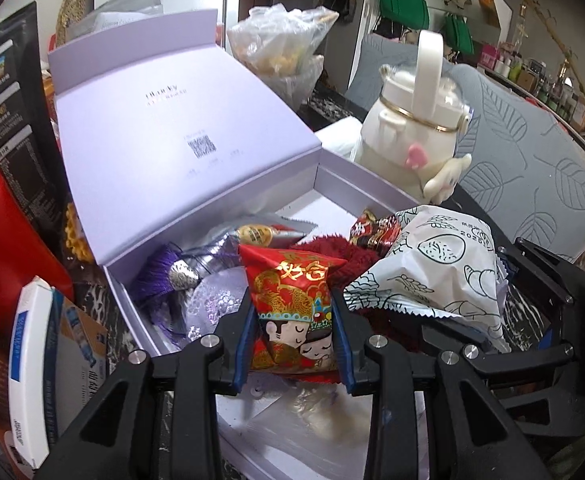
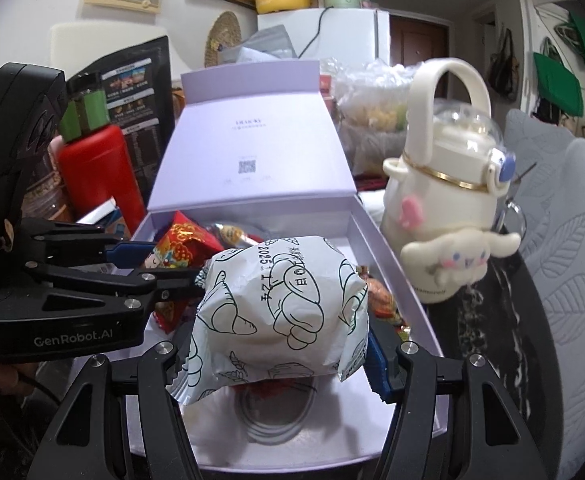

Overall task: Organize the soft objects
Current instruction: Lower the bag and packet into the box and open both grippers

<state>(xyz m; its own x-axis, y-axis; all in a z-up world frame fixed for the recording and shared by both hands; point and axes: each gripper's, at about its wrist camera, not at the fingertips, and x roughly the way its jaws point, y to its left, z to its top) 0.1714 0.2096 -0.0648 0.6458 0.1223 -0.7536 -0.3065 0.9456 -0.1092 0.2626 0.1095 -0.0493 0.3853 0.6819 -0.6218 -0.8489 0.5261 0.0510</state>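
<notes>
My left gripper [image 1: 294, 344] is shut on a red sweet packet [image 1: 292, 304] printed with two cartoon figures, held just above the near end of an open lilac box [image 1: 124, 292]. To its right, my right gripper [image 2: 276, 372] is shut on a puffy white bread packet [image 2: 280, 312] with line drawings, also over the box [image 2: 396, 264]. In the right wrist view the left gripper [image 2: 148, 256] comes in from the left with the red packet [image 2: 180, 244]. Inside the box lie a purple tassel [image 1: 160, 280], a dark red fluffy cloth [image 1: 332, 248] and small snack packets [image 1: 372, 228].
The box lid [image 2: 252, 152] stands open at the back. A cream bottle with a handle and plush charm [image 2: 440, 216] stands right of the box, a red flask [image 2: 96, 168] left of it. A plastic bag of snacks [image 2: 372, 108] sits behind. Cartons [image 1: 32, 380] crowd the near left.
</notes>
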